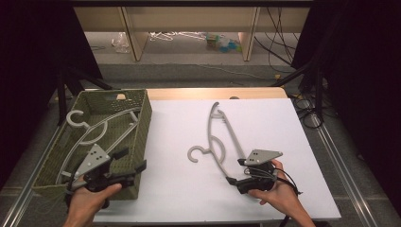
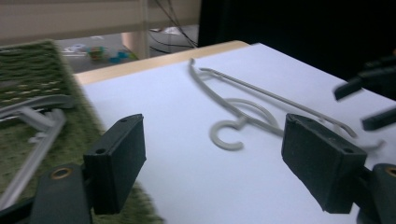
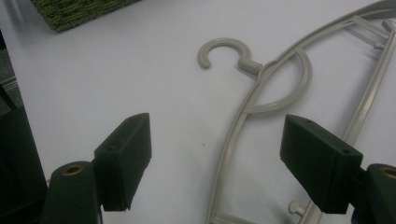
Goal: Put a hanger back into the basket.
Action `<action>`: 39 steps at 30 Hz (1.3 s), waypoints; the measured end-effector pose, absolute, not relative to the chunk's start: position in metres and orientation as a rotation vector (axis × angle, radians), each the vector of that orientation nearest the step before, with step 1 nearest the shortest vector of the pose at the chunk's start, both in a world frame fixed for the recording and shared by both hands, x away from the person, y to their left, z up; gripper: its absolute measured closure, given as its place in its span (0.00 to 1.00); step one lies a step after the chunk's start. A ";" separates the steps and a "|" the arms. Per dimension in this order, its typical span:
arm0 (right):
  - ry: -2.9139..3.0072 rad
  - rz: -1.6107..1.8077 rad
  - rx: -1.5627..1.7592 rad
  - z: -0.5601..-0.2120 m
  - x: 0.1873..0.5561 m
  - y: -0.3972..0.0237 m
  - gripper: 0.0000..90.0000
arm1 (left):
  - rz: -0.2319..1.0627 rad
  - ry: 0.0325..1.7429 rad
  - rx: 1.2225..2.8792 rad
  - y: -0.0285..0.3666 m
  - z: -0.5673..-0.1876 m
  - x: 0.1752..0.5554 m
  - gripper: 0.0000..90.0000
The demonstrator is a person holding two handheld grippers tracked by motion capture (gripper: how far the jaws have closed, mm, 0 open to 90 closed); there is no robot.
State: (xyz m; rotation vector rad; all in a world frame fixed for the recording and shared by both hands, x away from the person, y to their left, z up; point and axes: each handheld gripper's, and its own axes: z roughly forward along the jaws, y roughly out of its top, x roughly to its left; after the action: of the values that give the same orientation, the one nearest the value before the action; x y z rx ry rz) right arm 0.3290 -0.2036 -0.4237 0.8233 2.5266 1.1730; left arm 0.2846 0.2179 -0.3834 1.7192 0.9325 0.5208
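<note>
Grey plastic hanger on the table (image 1: 222,137): lies flat on the white table cover (image 1: 283,127), hook (image 1: 195,154) pointing toward the basket, one end near the right gripper.
Look of it: thin curved shoulders, a straight bar, a half-ring below the hook; light and springy by the look.
Basket (image 1: 142,123): woven, olive green, at the table's left edge; another grey hanger (image 1: 94,127) already lies inside it.
Left gripper (image 1: 135,161): above the basket's near right corner, jaws wide apart, nothing between them; they face across the table toward the loose hanger.
Right gripper (image 1: 231,179): jaws apart, straddling the hanger's near end without pressing on it; in the right gripper view the curved arm runs up between the pads.
Step in hand: judged to be the second hanger's pickup, after one was dropped in the basket.
Next move: closing on the thin arm squarely, since a narrow rail can slip or twist.
</note>
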 end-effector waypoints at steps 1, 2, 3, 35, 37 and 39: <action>2.530 1.170 0.833 -0.424 0.329 -0.204 0.29 | 0.540 0.917 1.723 0.216 -0.385 0.283 0.23; 2.528 1.169 0.831 -0.424 0.329 -0.204 0.29 | 0.551 0.916 1.717 0.215 -0.387 0.282 0.23; 2.524 1.167 0.834 -0.424 0.329 -0.203 0.29 | 0.551 0.915 1.714 0.215 -0.389 0.281 0.23; 2.580 1.020 0.877 -0.442 0.347 -0.183 0.33 | 0.493 0.839 1.812 0.182 -0.440 0.259 0.19; 2.591 0.981 0.886 -0.446 0.354 -0.176 0.34 | 0.465 0.815 1.822 0.182 -0.441 0.260 0.18; 2.615 0.945 0.878 -0.450 0.360 -0.171 0.37 | 0.452 0.817 1.820 0.181 -0.443 0.260 0.18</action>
State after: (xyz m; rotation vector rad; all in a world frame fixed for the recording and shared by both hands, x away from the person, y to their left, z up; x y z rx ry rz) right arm 0.3601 -0.1711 -0.4498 0.8785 2.6146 0.9453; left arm 0.2596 0.1810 -0.4426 1.8203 0.8173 0.4524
